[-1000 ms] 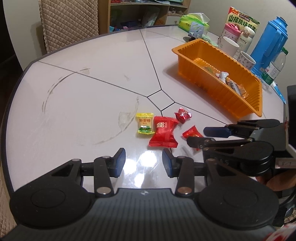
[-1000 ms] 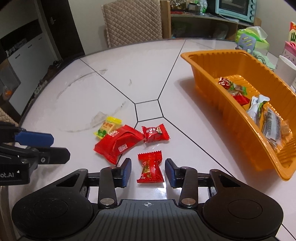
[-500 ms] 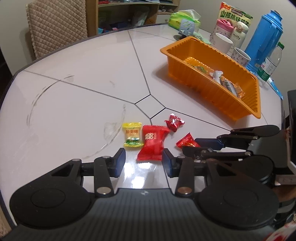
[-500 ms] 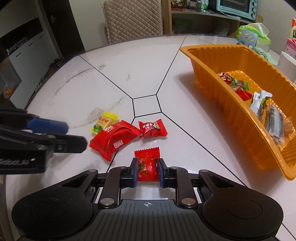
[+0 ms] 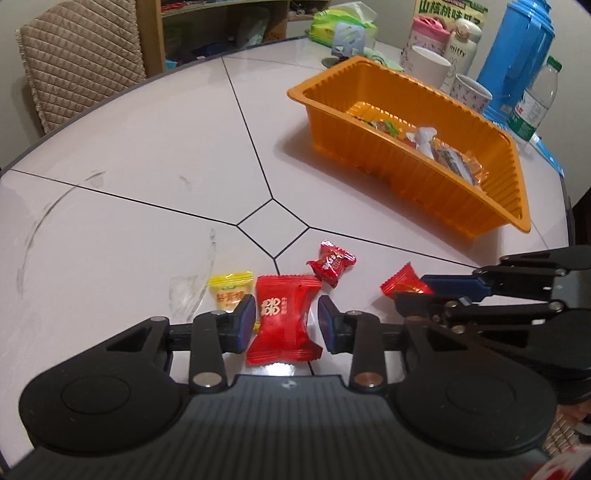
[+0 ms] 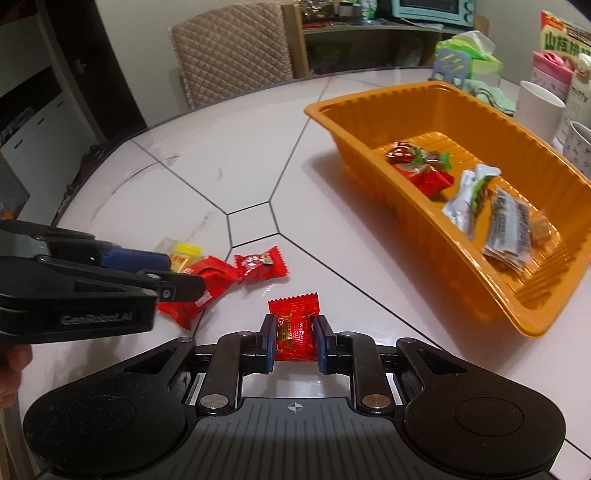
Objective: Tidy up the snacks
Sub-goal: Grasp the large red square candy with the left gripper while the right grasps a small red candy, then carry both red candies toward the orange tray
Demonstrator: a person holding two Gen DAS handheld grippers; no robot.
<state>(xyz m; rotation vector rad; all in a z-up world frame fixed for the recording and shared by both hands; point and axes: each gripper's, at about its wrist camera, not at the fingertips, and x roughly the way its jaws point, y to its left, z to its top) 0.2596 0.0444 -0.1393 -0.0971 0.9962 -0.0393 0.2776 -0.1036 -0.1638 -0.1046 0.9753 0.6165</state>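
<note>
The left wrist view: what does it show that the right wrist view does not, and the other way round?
Only the left wrist view shows the blue thermos and the water bottle behind the orange tray. It also shows the left gripper, its jaws just closing around the large red packet, pads not yet pressing.

Only the right wrist view shows the toaster oven and the right gripper from behind, shut on the small red candy.

Both show the tray, the yellow candy and the chair.

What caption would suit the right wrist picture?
Right claw shut on a small red foil candy, orange ribbed plastic tray of snacks waiting beside it.
</note>
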